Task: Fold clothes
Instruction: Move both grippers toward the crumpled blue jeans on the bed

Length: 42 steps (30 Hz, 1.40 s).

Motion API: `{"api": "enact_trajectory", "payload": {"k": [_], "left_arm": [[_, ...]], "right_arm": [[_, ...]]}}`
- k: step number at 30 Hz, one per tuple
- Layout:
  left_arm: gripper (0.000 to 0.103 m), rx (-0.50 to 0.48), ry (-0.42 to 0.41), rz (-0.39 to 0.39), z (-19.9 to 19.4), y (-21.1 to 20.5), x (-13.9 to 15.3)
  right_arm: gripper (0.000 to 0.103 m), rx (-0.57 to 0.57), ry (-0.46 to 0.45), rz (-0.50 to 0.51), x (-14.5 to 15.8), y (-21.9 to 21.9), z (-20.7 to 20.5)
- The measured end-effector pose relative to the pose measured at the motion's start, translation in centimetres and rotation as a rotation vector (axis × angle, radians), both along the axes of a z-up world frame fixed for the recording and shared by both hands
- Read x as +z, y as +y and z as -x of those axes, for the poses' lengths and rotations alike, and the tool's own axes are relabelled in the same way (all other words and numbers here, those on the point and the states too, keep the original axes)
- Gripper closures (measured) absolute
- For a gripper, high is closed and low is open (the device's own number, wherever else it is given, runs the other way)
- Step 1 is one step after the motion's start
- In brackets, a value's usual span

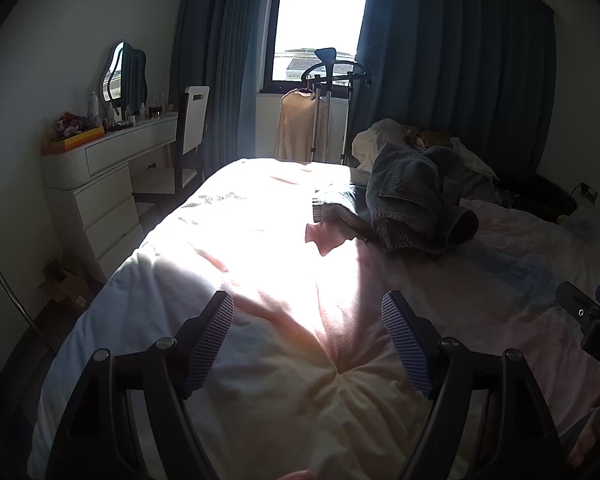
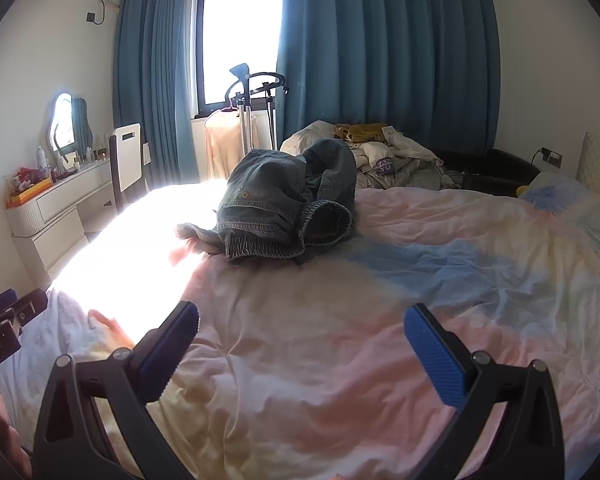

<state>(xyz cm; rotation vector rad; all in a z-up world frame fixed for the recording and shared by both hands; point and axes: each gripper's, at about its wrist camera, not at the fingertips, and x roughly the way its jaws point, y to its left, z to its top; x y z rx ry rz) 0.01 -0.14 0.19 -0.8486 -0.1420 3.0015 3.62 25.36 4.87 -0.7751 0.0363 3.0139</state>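
Observation:
A crumpled pair of grey-blue denim jeans [image 2: 288,208] lies in a heap on the bed, waistband toward me; it also shows in the left wrist view [image 1: 412,204] at the right of centre. My left gripper [image 1: 308,312] is open and empty, hovering over the near part of the pastel duvet [image 1: 260,360], well short of the jeans. My right gripper [image 2: 302,320] is open and empty, also over the duvet [image 2: 340,360], with the jeans ahead and slightly left. The right gripper's body shows at the left view's right edge [image 1: 592,320].
A pile of light clothes [image 2: 384,156] lies at the bed's far side. A white dressing table [image 1: 100,160] with mirror and chair [image 1: 192,132] stands left. A garment steamer stand [image 2: 252,112] with a beige garment stands by the window. Blue curtains hang behind.

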Motion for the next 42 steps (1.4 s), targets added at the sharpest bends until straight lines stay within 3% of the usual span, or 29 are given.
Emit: {"api": "enact_trajectory", "payload": {"k": [13, 24, 31, 42], "left_arm": [[0.025, -0.003, 0.001, -0.022, -0.1, -0.2, 0.0], [0.025, -0.005, 0.003, 0.014, 0.0, 0.3, -0.3], [0.026, -0.053, 0.058, 0.017, -0.8, 0.9, 0.3], [0.026, -0.04, 0.063, 0.029, -0.9, 0.9, 0.2]], "right_arm": [[0.0, -0.003, 0.001, 0.012, -0.1, 0.0, -0.3], [0.0, 0.033, -0.004, 0.046, -0.1, 0.2, -0.2], [0.0, 0.013, -0.019, 0.027, -0.3, 0.1, 0.1], [0.0, 0.004, -0.004, 0.057, 0.0, 0.6, -0.1]]}}
